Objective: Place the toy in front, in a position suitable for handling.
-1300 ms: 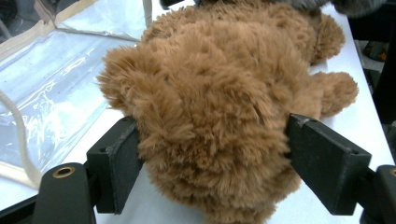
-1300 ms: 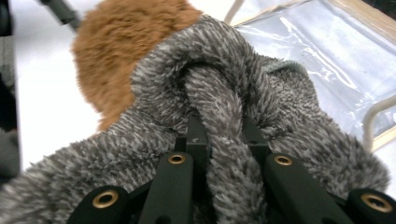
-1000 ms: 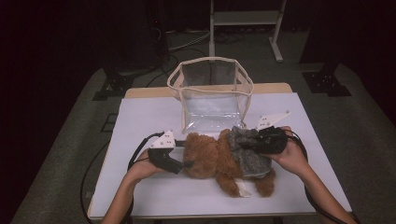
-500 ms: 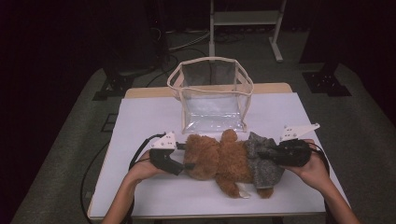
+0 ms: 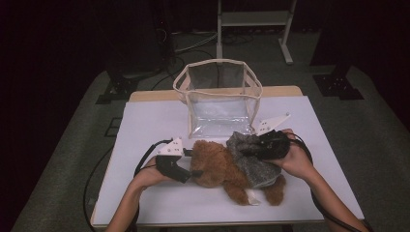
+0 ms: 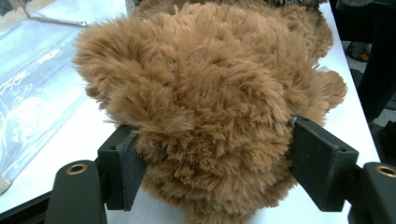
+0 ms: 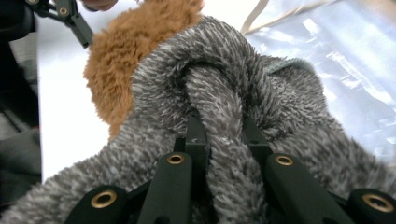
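On the white table [image 5: 145, 203], from above: fluffy brown teddy bear [image 5: 217, 169] lying before the clear plastic bag [image 5: 220, 96], grey fuzzy garment [image 5: 254, 162] half on. Left gripper view: wide jaws clamping the head. Right gripper view: pinching a grey fold; pulling down remains.

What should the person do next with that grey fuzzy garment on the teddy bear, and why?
Probably keep drawing the grey garment further along the teddy bear. The right tongs are pinched on a fold of its fleece, and the left tongs clasp the bear's furry body on the white table, steadying it. The garment covers just part of the bear, so the dressing looks unfinished.
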Available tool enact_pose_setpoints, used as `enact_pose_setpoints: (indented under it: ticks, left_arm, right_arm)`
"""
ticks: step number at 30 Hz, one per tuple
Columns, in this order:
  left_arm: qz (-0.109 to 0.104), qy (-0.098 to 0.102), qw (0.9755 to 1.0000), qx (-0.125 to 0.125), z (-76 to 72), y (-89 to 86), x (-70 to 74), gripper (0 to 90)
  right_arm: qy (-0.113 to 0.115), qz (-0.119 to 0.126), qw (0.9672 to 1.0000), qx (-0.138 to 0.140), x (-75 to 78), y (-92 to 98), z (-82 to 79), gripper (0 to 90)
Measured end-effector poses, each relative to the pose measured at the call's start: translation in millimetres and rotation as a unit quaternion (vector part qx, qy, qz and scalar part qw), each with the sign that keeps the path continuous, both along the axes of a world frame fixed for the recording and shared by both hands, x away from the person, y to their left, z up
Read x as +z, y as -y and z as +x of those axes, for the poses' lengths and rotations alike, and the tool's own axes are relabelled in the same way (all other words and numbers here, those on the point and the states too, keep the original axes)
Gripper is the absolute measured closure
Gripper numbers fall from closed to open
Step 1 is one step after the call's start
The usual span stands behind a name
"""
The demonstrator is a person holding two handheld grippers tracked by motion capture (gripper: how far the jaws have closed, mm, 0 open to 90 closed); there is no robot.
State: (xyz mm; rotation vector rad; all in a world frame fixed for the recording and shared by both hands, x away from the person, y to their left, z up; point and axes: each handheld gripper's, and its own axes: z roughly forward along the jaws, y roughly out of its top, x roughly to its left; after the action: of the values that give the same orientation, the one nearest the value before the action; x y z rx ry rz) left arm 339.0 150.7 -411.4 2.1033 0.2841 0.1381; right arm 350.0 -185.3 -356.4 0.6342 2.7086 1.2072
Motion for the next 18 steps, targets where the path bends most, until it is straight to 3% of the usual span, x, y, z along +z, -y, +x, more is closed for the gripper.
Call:
enact_pose_setpoints:
  ticks: [1, 3, 9, 13, 18]
  left_arm:
    - [-0.001, -0.002, 1.0, 0.0, 0.0, 0.1, -1.6, 19.8]
    - [-0.001, -0.006, 1.0, 0.0, -0.2, 1.5, -3.8, 15.1]
    - [0.006, -0.02, 0.9998, -0.004, -0.4, 3.3, -11.3, 8.9]
    - [-0.015, -0.041, 0.999, -0.015, 2.7, 6.8, -18.9, 6.3]
    - [-0.029, -0.044, 0.9984, -0.018, 3.0, 12.1, -20.1, 6.5]
  right_arm:
    - [-0.023, 0.005, 0.9997, 0.009, -4.3, 4.0, 2.6, 77.0]
    - [-0.036, 0.012, 0.9992, 0.012, -7.9, 10.5, 1.4, 77.3]
    - [-0.035, 0.02, 0.999, 0.016, -14.6, 17.9, -6.9, 77.9]
    - [-0.033, 0.025, 0.999, 0.015, -17.6, 20.7, -12.2, 78.4]
    - [-0.032, 0.027, 0.999, 0.013, -19.2, 23.5, -16.7, 78.6]
